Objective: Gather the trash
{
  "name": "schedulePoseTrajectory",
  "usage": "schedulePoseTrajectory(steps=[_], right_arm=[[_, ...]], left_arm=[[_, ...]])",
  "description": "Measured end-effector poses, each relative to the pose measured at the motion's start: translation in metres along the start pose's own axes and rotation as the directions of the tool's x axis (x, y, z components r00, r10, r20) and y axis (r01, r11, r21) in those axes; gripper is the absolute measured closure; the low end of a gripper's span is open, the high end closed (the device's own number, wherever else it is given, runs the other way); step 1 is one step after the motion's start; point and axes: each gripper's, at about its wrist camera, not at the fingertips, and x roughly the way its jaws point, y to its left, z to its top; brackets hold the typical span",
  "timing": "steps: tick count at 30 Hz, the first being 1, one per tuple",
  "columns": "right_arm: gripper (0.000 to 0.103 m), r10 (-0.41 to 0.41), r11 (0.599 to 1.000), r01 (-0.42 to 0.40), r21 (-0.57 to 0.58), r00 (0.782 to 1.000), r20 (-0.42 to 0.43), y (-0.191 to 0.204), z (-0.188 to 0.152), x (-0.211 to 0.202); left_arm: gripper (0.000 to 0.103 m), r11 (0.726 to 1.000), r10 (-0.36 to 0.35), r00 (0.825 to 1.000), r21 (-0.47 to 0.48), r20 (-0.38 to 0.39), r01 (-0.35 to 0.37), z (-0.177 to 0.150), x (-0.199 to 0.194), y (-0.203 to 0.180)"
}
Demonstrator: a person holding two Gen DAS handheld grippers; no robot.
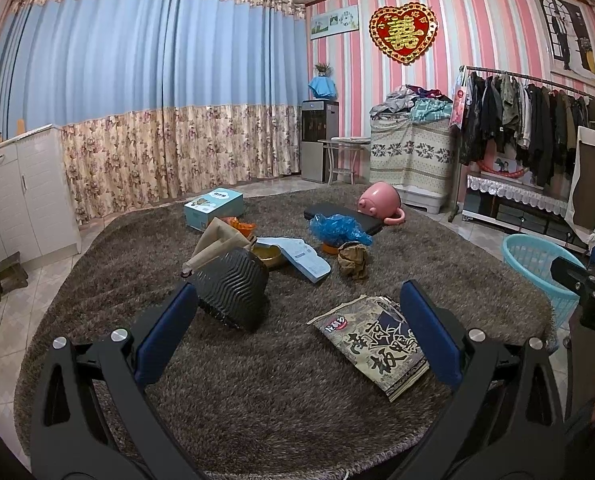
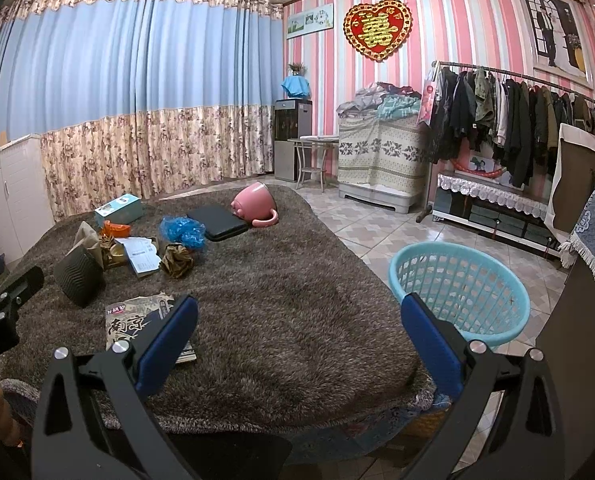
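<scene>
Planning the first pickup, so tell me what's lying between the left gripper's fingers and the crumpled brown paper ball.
In the left wrist view, only bare shaggy rug lies between the left gripper and the brown paper ball; the printed snack packet sits just right of that line.

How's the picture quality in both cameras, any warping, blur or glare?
Left wrist view: strong fisheye bending of the curtain, dark corners, snack packet sharp. Right wrist view: same bending, floor tiles slightly shiny, basket clear, no harsh glare.

one basket [image 2: 459, 288], one pink mug [image 2: 255, 202]
</scene>
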Motion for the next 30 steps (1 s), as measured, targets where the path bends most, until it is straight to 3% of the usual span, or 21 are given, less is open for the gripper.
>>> schedulePoseTrajectory(steps=[30], right_arm=[[0.004,0.0,1.0,0.0,0.002,1.0,-0.015,0.003,-0.014,0.007]], left_arm=[[0.005,1.0,0.02,0.999,-0.021,-0.041,-0.02,-0.014,0.024,0.011]])
